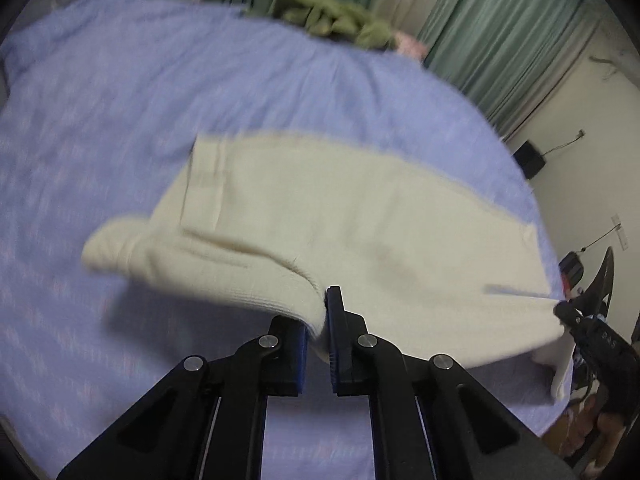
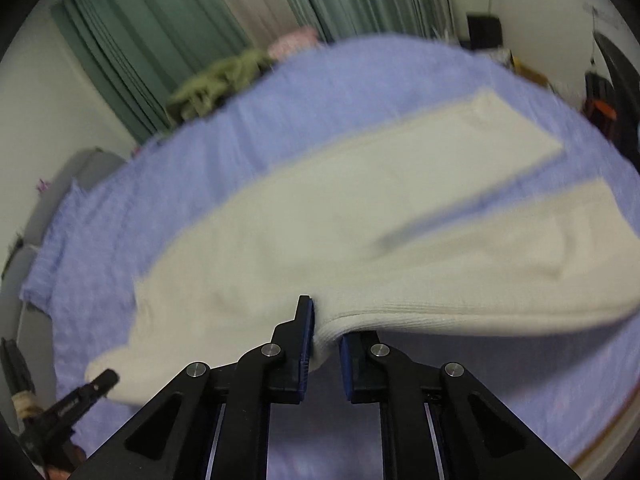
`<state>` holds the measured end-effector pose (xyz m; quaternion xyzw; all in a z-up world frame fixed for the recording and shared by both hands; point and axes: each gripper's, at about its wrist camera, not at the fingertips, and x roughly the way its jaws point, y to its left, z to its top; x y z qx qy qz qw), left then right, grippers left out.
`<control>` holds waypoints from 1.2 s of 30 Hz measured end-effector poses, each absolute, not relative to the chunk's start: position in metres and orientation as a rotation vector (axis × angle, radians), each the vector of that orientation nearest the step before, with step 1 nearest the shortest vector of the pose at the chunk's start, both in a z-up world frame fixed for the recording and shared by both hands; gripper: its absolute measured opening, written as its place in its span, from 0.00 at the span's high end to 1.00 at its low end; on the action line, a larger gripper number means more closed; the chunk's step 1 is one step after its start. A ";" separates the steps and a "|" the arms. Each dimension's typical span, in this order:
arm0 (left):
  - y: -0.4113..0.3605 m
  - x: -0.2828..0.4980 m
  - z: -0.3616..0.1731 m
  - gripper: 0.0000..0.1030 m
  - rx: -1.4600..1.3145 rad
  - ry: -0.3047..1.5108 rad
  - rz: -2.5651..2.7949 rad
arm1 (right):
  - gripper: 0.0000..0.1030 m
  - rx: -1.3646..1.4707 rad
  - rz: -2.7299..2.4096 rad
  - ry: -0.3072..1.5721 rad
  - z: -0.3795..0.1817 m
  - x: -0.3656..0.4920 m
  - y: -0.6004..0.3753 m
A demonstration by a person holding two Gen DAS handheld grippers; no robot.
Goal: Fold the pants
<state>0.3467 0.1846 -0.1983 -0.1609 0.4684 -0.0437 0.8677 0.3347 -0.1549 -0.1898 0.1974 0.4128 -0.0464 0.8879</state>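
Your left gripper [image 1: 318, 322] is clamped on the ribbed edge of the cream knitted pants [image 1: 340, 216], and your right gripper [image 2: 324, 330] pinches the same edge further along. The pinched edge is raised while the rest lies across the lavender-blue bedspread [image 1: 120, 120], legs spread apart. Olive-green crumpled clothing [image 2: 216, 84] sits by the green curtains [image 2: 152, 32].

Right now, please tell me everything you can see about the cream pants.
The pants are cream, a soft ribbed knit by the look. They lie spread on the blue sheet, their two legs apart with a strip of sheet between them. The near edge is lifted off the sheet. The left gripper is shut on a bunched fold of that edge, and the right gripper is shut on another. The picture is blurred, so finer details such as seams are hard to tell.
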 end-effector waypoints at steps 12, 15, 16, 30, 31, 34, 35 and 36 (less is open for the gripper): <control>0.192 0.539 -0.223 0.90 -0.188 0.961 -0.056 | 0.88 0.286 -0.014 0.825 -0.198 0.504 -0.159; 0.194 0.570 -0.251 0.90 -0.174 1.022 -0.041 | 0.88 0.217 0.003 0.893 -0.220 0.538 -0.146; 0.194 0.574 -0.256 0.90 -0.171 1.032 -0.040 | 0.88 0.190 0.005 0.924 -0.232 0.549 -0.144; 0.186 0.584 -0.246 0.16 -0.194 1.004 0.026 | 0.38 0.248 0.084 1.015 -0.243 0.571 -0.139; 0.184 0.577 -0.234 0.16 -0.179 0.966 0.024 | 0.38 0.258 0.102 1.004 -0.235 0.563 -0.137; 0.173 0.548 -0.198 0.16 -0.141 0.921 -0.058 | 0.38 0.243 0.125 0.929 -0.203 0.528 -0.135; 0.168 0.535 -0.187 0.16 -0.116 0.904 -0.083 | 0.37 0.231 0.126 0.903 -0.193 0.515 -0.135; 0.160 0.515 -0.173 0.16 -0.075 0.886 -0.108 | 0.37 0.218 0.130 0.887 -0.183 0.502 -0.135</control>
